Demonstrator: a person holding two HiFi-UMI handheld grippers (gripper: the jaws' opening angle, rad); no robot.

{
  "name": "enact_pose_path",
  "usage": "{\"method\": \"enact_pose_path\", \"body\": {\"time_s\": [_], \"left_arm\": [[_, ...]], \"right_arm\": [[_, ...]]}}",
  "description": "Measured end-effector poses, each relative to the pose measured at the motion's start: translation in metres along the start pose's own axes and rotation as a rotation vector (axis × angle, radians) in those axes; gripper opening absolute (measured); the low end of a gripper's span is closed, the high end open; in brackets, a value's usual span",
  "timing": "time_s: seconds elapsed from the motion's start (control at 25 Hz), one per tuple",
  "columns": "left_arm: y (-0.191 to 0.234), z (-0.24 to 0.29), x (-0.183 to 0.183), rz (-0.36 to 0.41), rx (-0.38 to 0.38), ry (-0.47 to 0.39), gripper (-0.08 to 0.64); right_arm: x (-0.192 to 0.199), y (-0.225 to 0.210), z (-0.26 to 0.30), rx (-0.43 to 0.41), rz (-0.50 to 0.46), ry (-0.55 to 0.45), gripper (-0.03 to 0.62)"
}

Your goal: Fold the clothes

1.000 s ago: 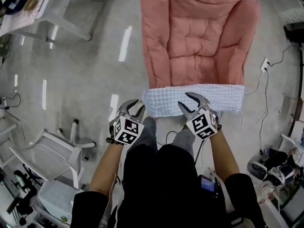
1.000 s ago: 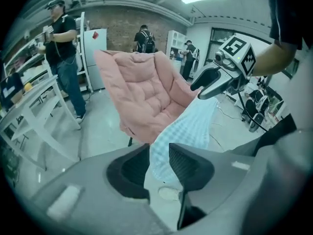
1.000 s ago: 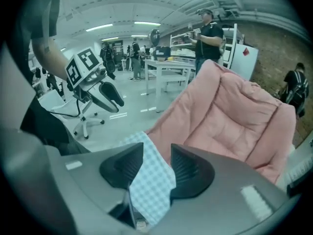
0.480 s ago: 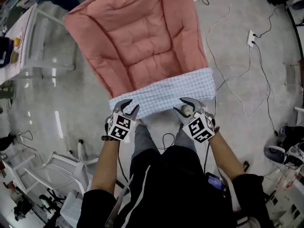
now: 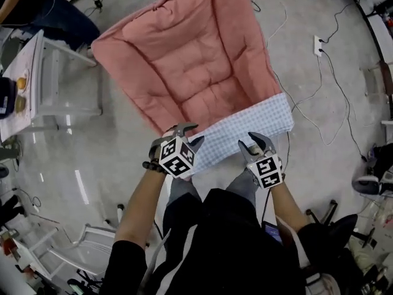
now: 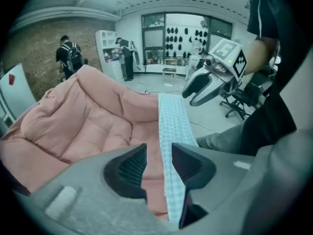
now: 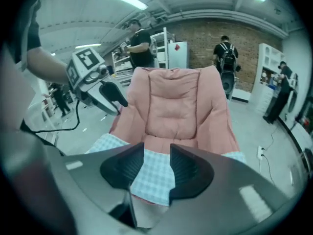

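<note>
The left tongs (image 5: 189, 135) are clenched on the near left corner of the pink quilt (image 5: 184, 60). In the left gripper view the quilt's blue-and-white checked band (image 6: 171, 126) runs down into the narrow gap between the ribbed pads (image 6: 131, 166) and lies against the right-hand one. These jaws have just been opening a little, with the band between them. The right tongs (image 5: 254, 144) grasp the same band further along. In the right gripper view the checked cloth fills the slot between the two pads and its edge folds under just below them.

The band stretches between the two tongs and on past the right one. Just behind it stand the person's legs in grey trousers (image 5: 242, 186).

From the band the quilt spreads away from the person, its long sides curled upward. Whether it rests on the floor (image 5: 110, 146) or hangs just above it cannot be told.

To the left of the quilt stands a white surface (image 5: 55, 103) carrying small orange items. To its right a white power strip (image 5: 318, 43) and loose cables lie on the floor. A white chair (image 5: 92, 251) stands at lower left.
</note>
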State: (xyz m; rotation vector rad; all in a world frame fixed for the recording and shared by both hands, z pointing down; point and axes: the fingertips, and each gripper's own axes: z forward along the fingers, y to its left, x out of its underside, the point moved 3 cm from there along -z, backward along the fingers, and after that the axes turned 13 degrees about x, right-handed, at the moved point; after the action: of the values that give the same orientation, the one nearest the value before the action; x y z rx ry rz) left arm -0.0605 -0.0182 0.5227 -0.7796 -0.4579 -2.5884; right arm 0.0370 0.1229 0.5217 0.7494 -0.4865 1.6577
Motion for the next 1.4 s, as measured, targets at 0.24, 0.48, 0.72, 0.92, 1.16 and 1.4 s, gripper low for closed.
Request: {"method": "enact_pose_path", "body": {"time_s": [0.24,0.48,0.72,0.92,1.16,1.4], "left_arm": [[0.004,-0.036,0.043,0.1,0.156,-0.014,0.169],[-0.006,0.003,0.023,0.217,0.304,0.025,0.179],[-0.006,0.048,-0.015,0.295,0.335,0.072,0.179],[0.0,0.082,-0.04,0.269,0.344,0.101,0.183],[0.02,0.099,-0.046,0.136,0.366,0.103,0.193],[0.043,0.145,-0.013,0.021,0.425,0.144,0.215]], "right_arm": [[-0.044,0.066,0.008,0.19,0.21,-0.031,0.167],[-0.02,0.066,-0.013,0.352,0.393,-0.045,0.167],[0.033,0.039,-0.039,0.477,0.573,-0.026,0.175],[0.085,0.018,-0.043,0.521,0.811,-0.042,0.186],[0.133,0.008,-0.009,0.466,0.987,0.026,0.192],[0.157,0.017,0.029,0.446,1.133,0.044,0.229]]}}
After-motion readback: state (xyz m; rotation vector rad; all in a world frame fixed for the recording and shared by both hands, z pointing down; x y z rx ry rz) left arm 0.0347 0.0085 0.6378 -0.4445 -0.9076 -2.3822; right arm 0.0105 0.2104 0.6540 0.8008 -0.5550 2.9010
